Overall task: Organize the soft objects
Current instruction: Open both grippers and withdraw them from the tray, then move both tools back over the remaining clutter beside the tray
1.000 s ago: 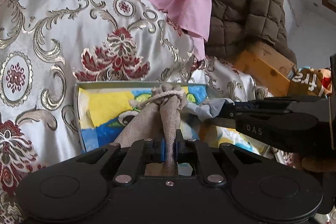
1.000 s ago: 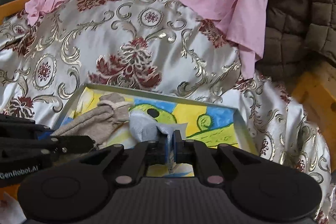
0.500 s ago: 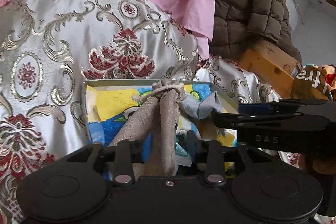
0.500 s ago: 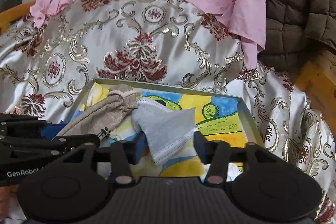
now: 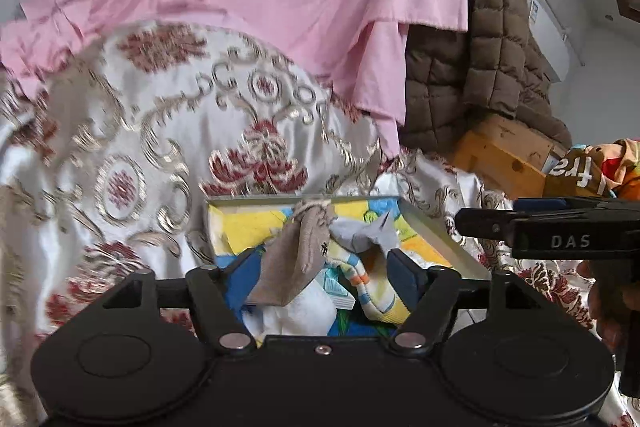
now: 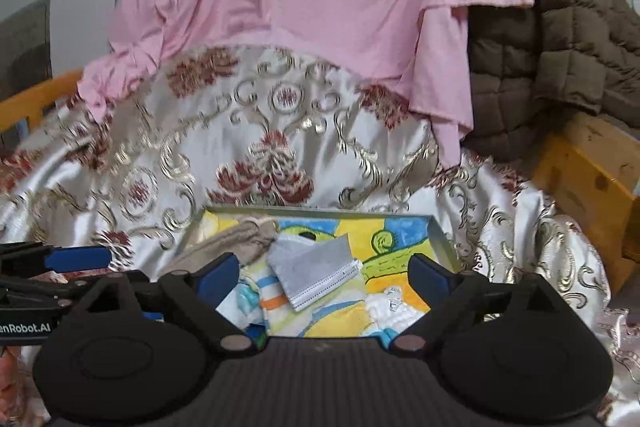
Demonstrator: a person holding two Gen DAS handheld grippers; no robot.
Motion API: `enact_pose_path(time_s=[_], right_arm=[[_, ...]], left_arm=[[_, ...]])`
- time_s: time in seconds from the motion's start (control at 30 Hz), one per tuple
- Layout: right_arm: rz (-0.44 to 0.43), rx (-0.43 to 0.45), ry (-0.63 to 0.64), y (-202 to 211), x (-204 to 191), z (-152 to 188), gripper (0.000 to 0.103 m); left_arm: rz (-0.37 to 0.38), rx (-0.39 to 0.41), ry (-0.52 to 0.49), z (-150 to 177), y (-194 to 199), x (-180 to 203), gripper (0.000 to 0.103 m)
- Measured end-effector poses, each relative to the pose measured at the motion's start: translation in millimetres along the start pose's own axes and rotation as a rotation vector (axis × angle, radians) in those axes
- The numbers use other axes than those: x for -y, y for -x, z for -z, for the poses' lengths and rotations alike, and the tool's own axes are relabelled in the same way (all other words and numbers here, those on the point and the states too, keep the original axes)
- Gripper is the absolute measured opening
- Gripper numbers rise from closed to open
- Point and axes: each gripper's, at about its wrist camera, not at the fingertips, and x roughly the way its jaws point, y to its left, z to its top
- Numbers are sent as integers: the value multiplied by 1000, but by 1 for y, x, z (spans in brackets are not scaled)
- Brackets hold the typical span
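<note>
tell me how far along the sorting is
Done: the tan sock and grey mask lie in the painted box, beside a striped sock. In hand: nothing; the left gripper and right gripper have just been opening, nothing between them. No other loose items visible.

Beige sock [image 5: 298, 259], grey mask [image 6: 316, 269] in tray [image 6: 442, 239]

Left gripper [image 5: 322, 273]: jaws spread apart, having just been opening; the blue pads [image 5: 402, 273] press on nothing, though cloth lies in the gap between them.
Right gripper [image 6: 324, 277]: jaws spread wider, also having just been opening; its pads grip nothing.
Pointing: both tilt forward and somewhat down.
Relative place: side by side; each shows at the edge of the other's view.
Hand [image 5: 608, 303]: a few fingers wrapped on the right gripper's handle, seen from the left wrist.
</note>
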Motion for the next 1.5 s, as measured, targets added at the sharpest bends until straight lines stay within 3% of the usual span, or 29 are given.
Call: enact_pose_path(time_s=[0.27,0.43,0.67,1.03,1.5], right_arm=[[-55,81,-78,78,6,21,103],[-52,127,-91,121,7,40,103],[-36,156,-144,159,13,70,103],[-14,172,-128,185,7,108,103],[-1,101,-149,190,1,146,103]], left_arm=[[24,64,-50,8,74,25,98],[30,96,-64,23,109,42,102],[31,110,-137,51,142,69,102],[39,73,-144,90,161,80,102],[-8,17,-96,115,164,74,102]])
